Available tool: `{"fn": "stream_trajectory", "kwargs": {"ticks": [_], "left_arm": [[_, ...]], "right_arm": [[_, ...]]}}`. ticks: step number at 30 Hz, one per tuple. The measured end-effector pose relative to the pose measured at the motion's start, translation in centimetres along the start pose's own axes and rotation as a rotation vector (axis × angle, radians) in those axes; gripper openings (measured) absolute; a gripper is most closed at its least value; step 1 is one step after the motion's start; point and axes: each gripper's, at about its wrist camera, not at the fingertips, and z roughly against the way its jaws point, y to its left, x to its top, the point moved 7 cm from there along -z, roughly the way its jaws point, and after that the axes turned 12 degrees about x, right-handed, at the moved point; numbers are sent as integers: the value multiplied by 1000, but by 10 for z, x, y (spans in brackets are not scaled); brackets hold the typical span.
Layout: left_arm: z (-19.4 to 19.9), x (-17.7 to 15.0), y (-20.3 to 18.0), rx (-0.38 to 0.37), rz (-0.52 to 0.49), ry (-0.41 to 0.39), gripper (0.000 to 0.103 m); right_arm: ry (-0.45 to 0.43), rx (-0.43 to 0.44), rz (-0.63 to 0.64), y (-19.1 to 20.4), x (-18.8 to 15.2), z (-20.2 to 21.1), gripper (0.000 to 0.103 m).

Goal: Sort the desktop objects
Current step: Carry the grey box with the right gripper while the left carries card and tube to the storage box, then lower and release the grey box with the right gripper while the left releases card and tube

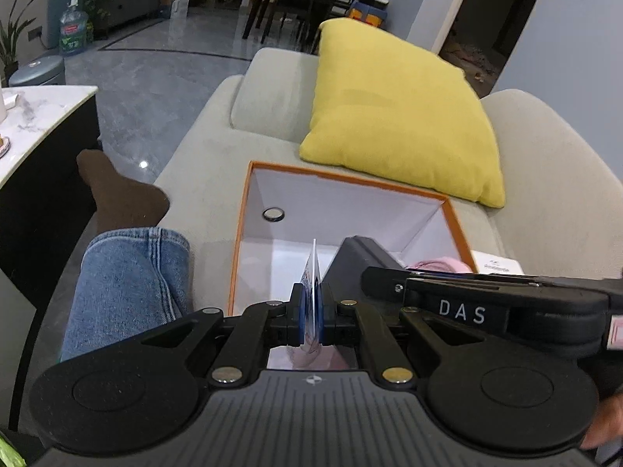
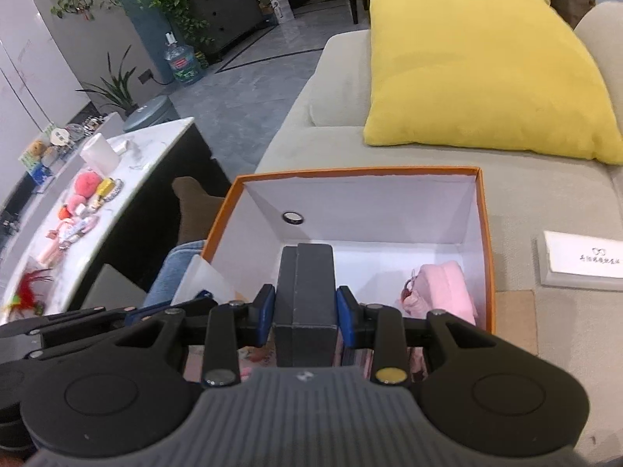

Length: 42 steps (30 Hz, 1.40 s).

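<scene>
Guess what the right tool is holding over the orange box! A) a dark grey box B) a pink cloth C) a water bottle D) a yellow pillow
A: the right tool has its blue pads squeezed on a dark grey box, above the open orange box.

Black left gripper [image 1: 311, 311] marked "DAS" on its neighbour, blue-padded right gripper [image 2: 305, 311]; blue jeans [image 1: 124, 284], brown sock [image 1: 117, 190]

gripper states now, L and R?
Left gripper: closed on a thin white-blue card.
Right gripper: closed on a dark grey box.
</scene>
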Motion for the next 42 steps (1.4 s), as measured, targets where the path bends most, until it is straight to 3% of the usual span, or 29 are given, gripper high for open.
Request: {"fn": "stream_trajectory", "kwargs": {"ticks": [14, 17, 18, 23, 30, 36, 42], "left_arm": [[-22, -14, 3, -22, 38, 61, 6], [-24, -16, 1, -37, 44, 73, 6], [-25, -17, 0, -38, 42, 75, 6], [-30, -17, -4, -52, 38, 87, 6], [-29, -12, 2, -12, 35, 75, 6], [-29, -5, 1, 41, 4, 60, 6], [-34, -8, 5, 41, 4, 63, 6]], "right_arm": [[29, 15, -74, -11, -7, -2, 39], [39, 33, -108, -13, -8, -2, 46], [41, 51, -119, -13, -8, -2, 54], [42, 61, -106, -8, -10, 0, 52], [25, 57, -60, -10, 9, 12, 52], [128, 15, 71, -7, 31, -21, 52], [262, 20, 113, -4, 40, -71, 51]]}}
